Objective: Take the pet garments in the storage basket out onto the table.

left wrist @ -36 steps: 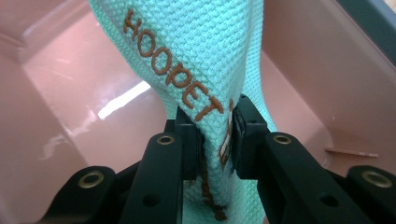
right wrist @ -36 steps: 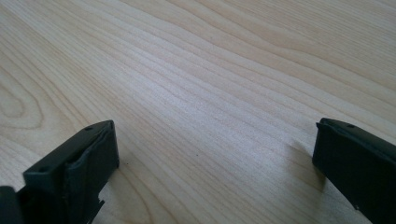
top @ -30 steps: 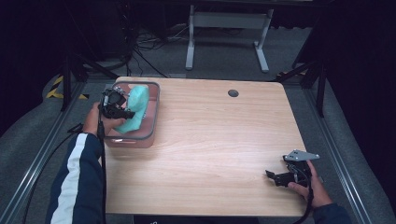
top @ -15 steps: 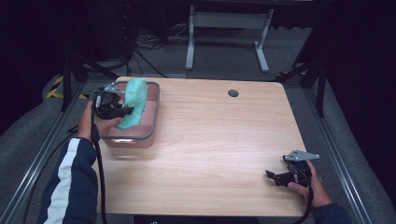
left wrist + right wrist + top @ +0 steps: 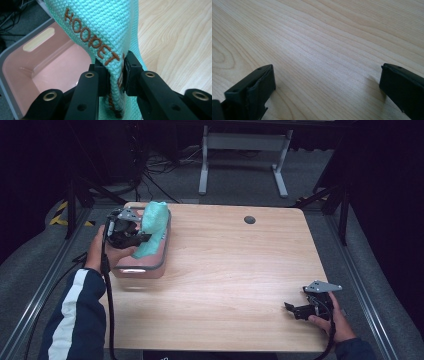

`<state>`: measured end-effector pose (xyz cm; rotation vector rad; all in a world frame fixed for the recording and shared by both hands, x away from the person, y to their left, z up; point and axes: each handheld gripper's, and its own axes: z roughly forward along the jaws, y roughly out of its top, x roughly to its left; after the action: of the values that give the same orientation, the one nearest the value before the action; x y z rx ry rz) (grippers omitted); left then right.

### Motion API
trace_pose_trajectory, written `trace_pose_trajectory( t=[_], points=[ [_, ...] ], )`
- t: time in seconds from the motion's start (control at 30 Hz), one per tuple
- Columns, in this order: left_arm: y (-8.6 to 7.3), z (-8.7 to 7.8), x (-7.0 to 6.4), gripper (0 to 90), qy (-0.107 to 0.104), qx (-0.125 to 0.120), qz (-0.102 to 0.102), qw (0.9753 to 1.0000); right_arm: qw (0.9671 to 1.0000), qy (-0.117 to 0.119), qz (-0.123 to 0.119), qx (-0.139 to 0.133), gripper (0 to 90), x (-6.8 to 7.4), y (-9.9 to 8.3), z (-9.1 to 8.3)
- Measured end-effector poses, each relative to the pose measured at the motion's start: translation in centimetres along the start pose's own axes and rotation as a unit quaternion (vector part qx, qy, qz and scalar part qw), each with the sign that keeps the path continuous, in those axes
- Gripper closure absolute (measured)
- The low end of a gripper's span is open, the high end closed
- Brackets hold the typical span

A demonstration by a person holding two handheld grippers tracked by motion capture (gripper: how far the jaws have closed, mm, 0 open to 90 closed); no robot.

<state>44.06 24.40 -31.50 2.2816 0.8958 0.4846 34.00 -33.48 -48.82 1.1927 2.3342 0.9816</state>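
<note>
One waffle-knit teal towel, gripper clamped

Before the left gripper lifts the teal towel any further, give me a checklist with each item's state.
1. Left gripper shut on the teal waffle-weave towel: ok.
2. Towel fully out of the pink plastic bin: cannot tell; its lower end is hidden.
3. Bin sitting flat on the light wooden table: ok.
4. Table beside the bin bare for laying the towel: ok.
5. Right gripper open, away from the towel: ok.
</note>
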Motion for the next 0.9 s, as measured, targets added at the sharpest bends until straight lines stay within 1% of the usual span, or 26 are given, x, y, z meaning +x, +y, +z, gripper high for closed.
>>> trace_pose_trajectory(
  t=[0.07,0.1,0.17,0.23,0.33,0.37,0.5,0.6,0.7,0.8,0.9],
  points=[
    [0.4,-0.1,-0.6,76.8,-0.005,-0.004,0.012,0.9999,1.0000,0.000,0.000,0.000,0.7,0.0,0.0,0.0],
    [0.6,-0.1,-0.8,76.8,-0.008,-0.004,0.013,0.9999,1.0000,0.000,-0.001,0.000,0.7,0.0,0.0,0.0],
    [1.0,-0.2,-1.4,76.8,-0.011,-0.005,0.022,0.9997,1.0000,-0.001,-0.002,0.000,0.7,0.0,0.0,0.0],
    [1.6,-0.3,-2.0,76.8,-0.019,-0.011,0.033,0.9992,1.0000,-0.001,-0.001,0.000,0.7,0.0,0.0,0.0],
    [2.4,-0.2,-3.2,76.8,-0.024,-0.010,0.050,0.9984,1.0000,0.000,0.000,0.000,0.7,0.0,0.0,0.0],
    [2.7,-0.2,-3.5,76.9,-0.027,-0.011,0.058,0.9979,1.0000,0.000,0.000,0.000,0.7,0.0,0.0,0.0],
    [3.5,0.1,-4.8,76.8,-0.038,-0.010,0.080,0.9960,1.0000,-0.001,-0.002,0.001,0.7,0.0,0.0,0.0],
    [4.2,0.5,-5.9,76.9,-0.045,-0.004,0.096,0.9943,1.0000,0.000,0.000,0.000,0.7,0.0,0.0,0.0],
    [4.6,1.0,-6.6,76.8,-0.050,-0.001,0.107,0.9929,1.0000,0.000,-0.001,0.000,0.7,0.0,0.0,0.0],
    [5.1,1.5,-7.4,76.9,-0.062,-0.003,0.115,0.9914,1.0000,0.000,-0.001,0.000,0.7,0.0,0.0,0.0],
    [5.4,2.0,-8.2,76.8,-0.071,0.001,0.126,0.9895,1.0000,0.000,-0.001,0.000,0.7,0.0,0.0,0.0]
  ],
)
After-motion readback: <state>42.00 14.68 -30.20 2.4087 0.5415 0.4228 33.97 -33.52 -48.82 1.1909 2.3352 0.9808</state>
